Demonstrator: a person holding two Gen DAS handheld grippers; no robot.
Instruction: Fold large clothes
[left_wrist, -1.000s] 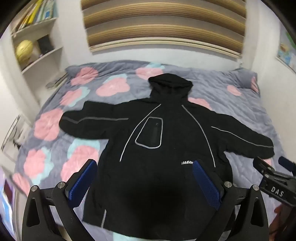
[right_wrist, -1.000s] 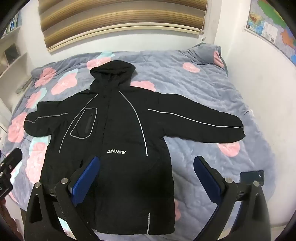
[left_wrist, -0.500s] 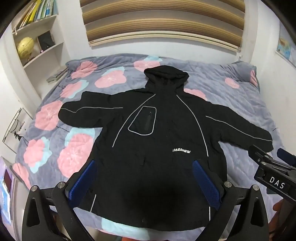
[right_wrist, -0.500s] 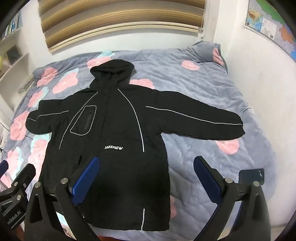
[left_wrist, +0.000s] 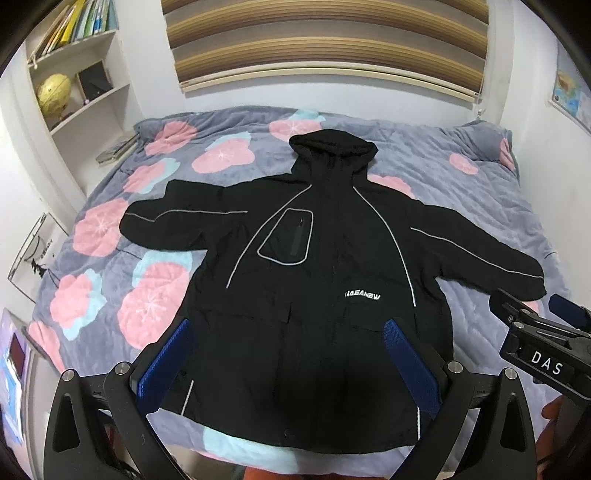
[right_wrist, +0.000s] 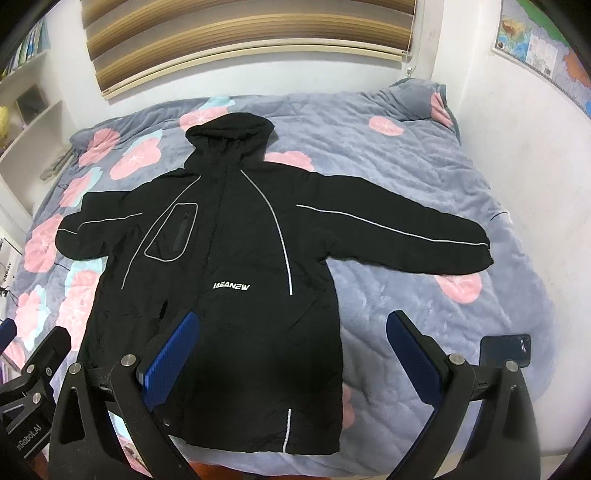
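Observation:
A black hooded jacket (left_wrist: 314, 295) with grey piping lies flat, face up, on the bed, both sleeves spread out; it also shows in the right wrist view (right_wrist: 221, 266). My left gripper (left_wrist: 291, 354) is open and empty, held above the jacket's lower hem. My right gripper (right_wrist: 291, 354) is open and empty, above the jacket's lower right edge. The right gripper shows at the right edge of the left wrist view (left_wrist: 535, 332), and the left gripper at the left edge of the right wrist view (right_wrist: 33, 373).
The bed (left_wrist: 480, 206) has a grey quilt with pink flowers. White shelves (left_wrist: 74, 92) with a globe stand at the left. A wall with blinds (left_wrist: 325, 44) is behind the bed. A dark phone (right_wrist: 506, 350) lies on the quilt at the right.
Both grippers have pulled back and up from the bed, so the whole jacket and its hem now show. The jacket has not moved. Both grippers stay open.

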